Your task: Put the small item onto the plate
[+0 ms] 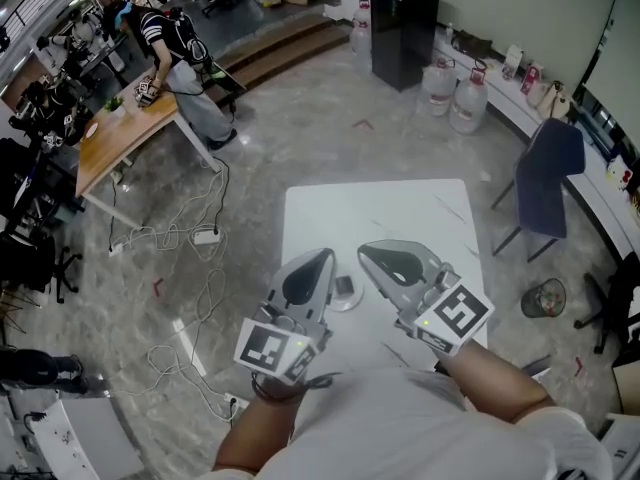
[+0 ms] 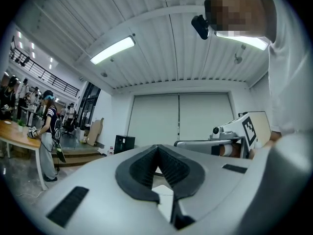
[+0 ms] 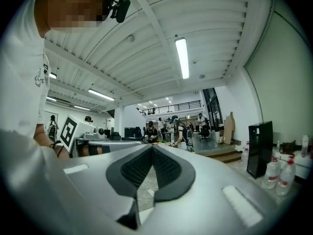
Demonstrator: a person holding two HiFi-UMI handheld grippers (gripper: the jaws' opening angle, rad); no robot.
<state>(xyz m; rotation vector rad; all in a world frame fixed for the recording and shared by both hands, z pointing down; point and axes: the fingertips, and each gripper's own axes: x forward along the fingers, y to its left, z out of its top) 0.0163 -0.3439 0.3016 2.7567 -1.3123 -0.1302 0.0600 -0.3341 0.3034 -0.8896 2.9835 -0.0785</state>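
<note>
In the head view a small white plate (image 1: 351, 305) lies near the front of the white table (image 1: 400, 218), with a small grey square item (image 1: 345, 286) resting on it. My left gripper (image 1: 327, 256) hovers just left of the plate and hides part of it. My right gripper (image 1: 364, 251) hovers just to the plate's right. Both are shut with nothing between the jaws. In the left gripper view the left gripper's (image 2: 157, 147) pads meet at the tip, and in the right gripper view the right gripper's (image 3: 152, 147) pads meet too. Both look out level across the room.
A blue chair (image 1: 545, 178) and a waste bin (image 1: 544, 297) stand right of the table. Water bottles (image 1: 455, 93) and a black cabinet (image 1: 403, 23) are behind it. Cables and a power strip (image 1: 205, 236) lie on the floor at left, near a wooden desk (image 1: 120, 138) with a person.
</note>
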